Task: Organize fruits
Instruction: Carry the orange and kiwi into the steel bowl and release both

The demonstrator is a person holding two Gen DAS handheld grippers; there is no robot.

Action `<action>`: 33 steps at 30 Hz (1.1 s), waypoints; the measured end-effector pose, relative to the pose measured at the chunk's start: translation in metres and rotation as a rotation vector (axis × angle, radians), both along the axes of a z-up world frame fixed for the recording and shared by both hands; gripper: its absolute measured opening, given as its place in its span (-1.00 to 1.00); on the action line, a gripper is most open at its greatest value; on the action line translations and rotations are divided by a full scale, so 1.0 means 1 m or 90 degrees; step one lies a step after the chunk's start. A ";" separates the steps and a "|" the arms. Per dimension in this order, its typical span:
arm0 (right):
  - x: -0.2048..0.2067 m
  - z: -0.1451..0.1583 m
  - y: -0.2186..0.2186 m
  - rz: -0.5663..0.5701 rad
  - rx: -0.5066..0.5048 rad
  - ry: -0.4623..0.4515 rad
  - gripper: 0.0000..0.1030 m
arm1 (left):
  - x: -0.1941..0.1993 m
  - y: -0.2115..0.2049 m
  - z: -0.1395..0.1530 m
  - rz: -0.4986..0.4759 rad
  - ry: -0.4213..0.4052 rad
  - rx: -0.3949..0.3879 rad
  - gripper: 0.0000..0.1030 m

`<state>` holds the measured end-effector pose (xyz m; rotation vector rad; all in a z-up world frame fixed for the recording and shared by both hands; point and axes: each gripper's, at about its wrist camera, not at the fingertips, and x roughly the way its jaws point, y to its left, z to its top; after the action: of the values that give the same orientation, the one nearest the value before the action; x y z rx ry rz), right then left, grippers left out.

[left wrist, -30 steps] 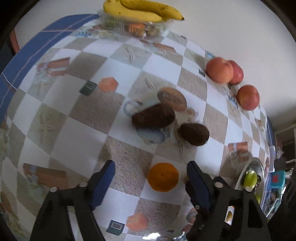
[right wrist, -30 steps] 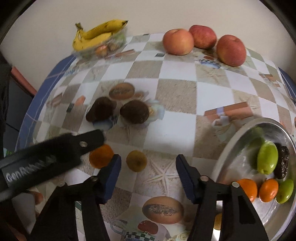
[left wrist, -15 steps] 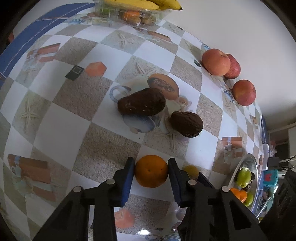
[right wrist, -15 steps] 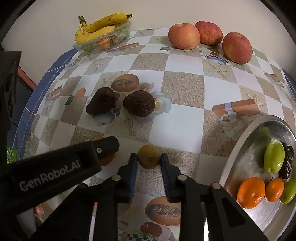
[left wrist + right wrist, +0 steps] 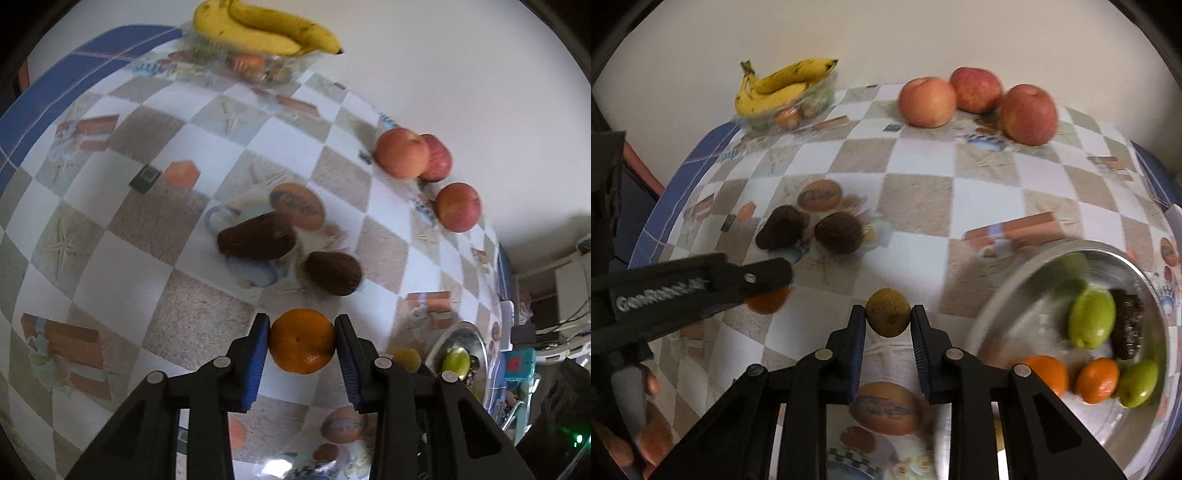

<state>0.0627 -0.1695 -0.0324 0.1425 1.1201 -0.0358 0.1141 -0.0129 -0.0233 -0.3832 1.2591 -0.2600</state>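
Left wrist view. Your left gripper (image 5: 302, 341) is clenched on the orange (image 5: 301, 340): both blue pads press its sides at the widest part, which keeps a round fruit from slipping out. The orange sits at the fingertips, clear of the two brown fruits (image 5: 291, 254) beyond it on the tablecloth (image 5: 92, 280). The bowl (image 5: 436, 350) lies at the lower right, so the carry is probably short. The apples (image 5: 424, 173) stay against the wall, and the bananas (image 5: 262, 31) rest on a clear tray at the far edge.

Compared with a second ago: the jaws then stood wide, with the orange loose between them. They have since closed onto it and held that width for the last half second. The table pattern now looks slightly further off, which suggests the lift has begun.

Right wrist view. Your right gripper (image 5: 888, 319) grips the small yellow-brown fruit (image 5: 888, 317) at its middle, pads touching both sides. The bowl (image 5: 1008, 302) is just to the right, already holding green fruit (image 5: 1091, 317), two oranges (image 5: 1071, 378) and a dark piece. The left gripper (image 5: 768, 277) crosses the left of the picture.

Compared with a second ago: these jaws were open around the fruit on the table. They are now shut on it.
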 end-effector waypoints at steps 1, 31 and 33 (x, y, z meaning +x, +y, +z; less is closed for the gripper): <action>-0.001 0.003 -0.004 -0.006 0.001 -0.003 -0.50 | -0.001 -0.003 0.004 -0.005 -0.007 -0.001 -0.25; -0.085 0.040 -0.159 -0.223 -0.007 0.009 -0.49 | -0.093 -0.169 0.012 -0.338 -0.043 0.056 -0.25; -0.087 0.041 -0.155 -0.220 -0.009 0.015 -0.49 | -0.099 -0.174 0.011 -0.351 -0.040 0.062 -0.25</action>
<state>-0.0244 -0.3245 0.0082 0.3223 1.1078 -0.3535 0.0152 -0.1868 -0.0126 0.0657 1.2910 -0.6704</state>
